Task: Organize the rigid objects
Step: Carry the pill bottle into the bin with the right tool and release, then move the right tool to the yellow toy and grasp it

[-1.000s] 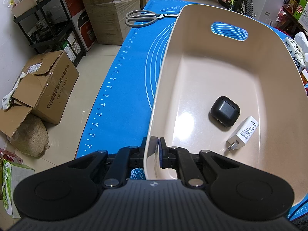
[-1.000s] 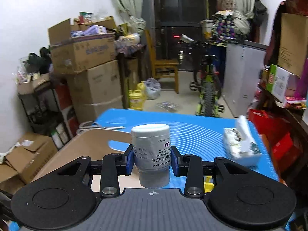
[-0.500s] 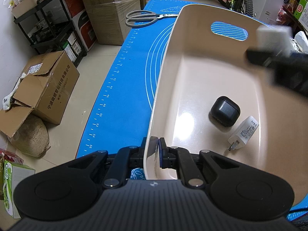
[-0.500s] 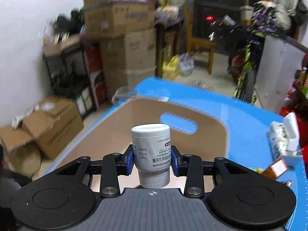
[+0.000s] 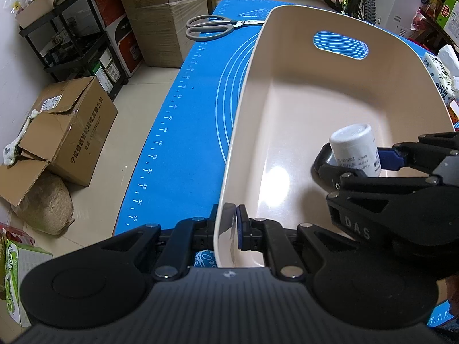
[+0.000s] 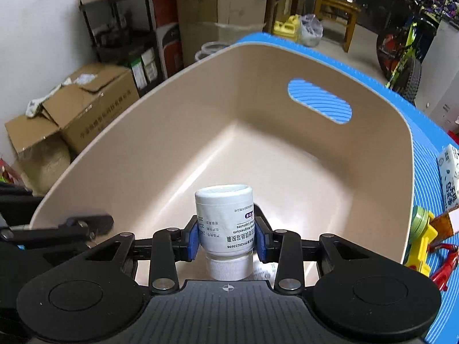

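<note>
While my left claw (image 5: 233, 230) stays out of the action, its wrist view gives me the wider picture: the jaws are pinched on the near wall of the bin (image 5: 287, 132), one pad inside and one outside, pinning it on the blue mat (image 5: 183, 132). Scissors (image 5: 218, 27) lie on the mat beyond the bin's far corner, well apart from everything else. My right claw (image 5: 354, 162) reaches in from the right, over the bin floor, with the bottle (image 5: 354, 150) clamped across its body — the flat base points up and away from the claw.

From the right wrist view, the bottle (image 6: 225, 223) sits square between the blue pads (image 6: 192, 239), which press on its labelled sides; the ribbed cap points back toward the camera, so it is carried upside down. It hangs inside the bin (image 6: 160, 154), above the near part of the floor, though I cannot tell how close to touching. I judge it to be a light, stiff plastic bottle with a glossy label that could slide under a loose grip — the straight mid-body is the right place to hold it, not the narrower cap. Its round sides mean it may roll if released on a tilt.
</note>
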Demonstrator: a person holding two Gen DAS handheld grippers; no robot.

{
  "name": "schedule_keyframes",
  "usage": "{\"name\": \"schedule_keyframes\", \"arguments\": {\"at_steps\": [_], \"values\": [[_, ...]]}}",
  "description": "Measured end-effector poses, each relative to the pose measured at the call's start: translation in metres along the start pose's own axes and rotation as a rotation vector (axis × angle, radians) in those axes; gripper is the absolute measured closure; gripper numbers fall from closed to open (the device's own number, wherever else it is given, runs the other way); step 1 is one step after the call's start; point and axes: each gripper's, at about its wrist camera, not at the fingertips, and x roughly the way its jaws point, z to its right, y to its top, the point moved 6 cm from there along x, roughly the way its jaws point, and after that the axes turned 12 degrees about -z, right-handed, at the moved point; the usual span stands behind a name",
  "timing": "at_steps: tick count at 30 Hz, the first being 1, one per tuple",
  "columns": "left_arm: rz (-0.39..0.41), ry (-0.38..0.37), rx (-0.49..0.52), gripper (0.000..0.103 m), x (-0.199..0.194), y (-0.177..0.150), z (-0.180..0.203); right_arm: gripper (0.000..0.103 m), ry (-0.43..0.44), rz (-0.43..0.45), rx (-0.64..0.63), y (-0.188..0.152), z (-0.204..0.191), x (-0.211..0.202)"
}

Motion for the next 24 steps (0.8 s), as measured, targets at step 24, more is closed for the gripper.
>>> {"name": "schedule_keyframes", "arguments": {"at_steps": [24], "values": [[0.0,0.003,0.005,0.09,0.001,-0.001,0.0,0.027,-0.07,0.259,0.346,-0.021,0.151,-0.087]]}}
